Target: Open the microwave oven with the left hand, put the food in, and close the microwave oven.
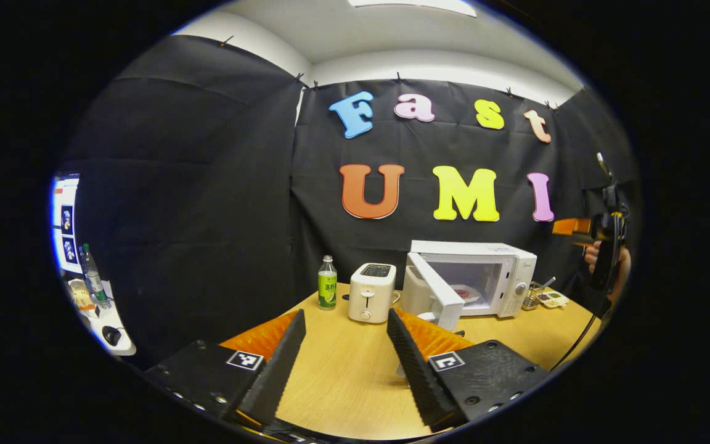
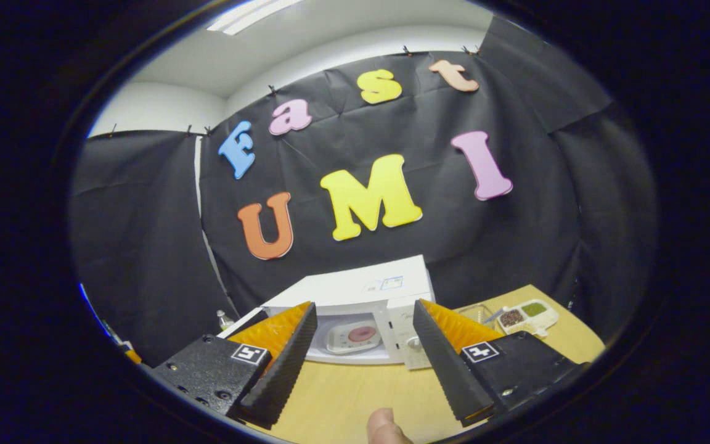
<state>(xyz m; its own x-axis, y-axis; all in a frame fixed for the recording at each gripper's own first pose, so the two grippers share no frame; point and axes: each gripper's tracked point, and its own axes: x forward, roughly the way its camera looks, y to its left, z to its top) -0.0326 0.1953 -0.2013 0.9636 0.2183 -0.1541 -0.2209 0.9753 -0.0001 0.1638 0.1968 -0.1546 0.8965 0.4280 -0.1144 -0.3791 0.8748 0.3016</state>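
Food (image 2: 355, 337) sits inside the microwave (image 1: 503, 262) – door (image 1: 435, 290) open, 2 grippers (image 1: 344, 354) (image 2: 364, 361) released, backed off for closing.

Ceiling-lit, sharp; edges perhaps bowed.

No text is legible on the microwave (image 2: 355, 290) or bottle (image 1: 327, 283).

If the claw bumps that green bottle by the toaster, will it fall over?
Probably, yes. The bottle is tall and narrow, standing upright on a small base, so a push near its cap would likely tip it. Its round body might then roll on the smooth table. It looks like light plastic.
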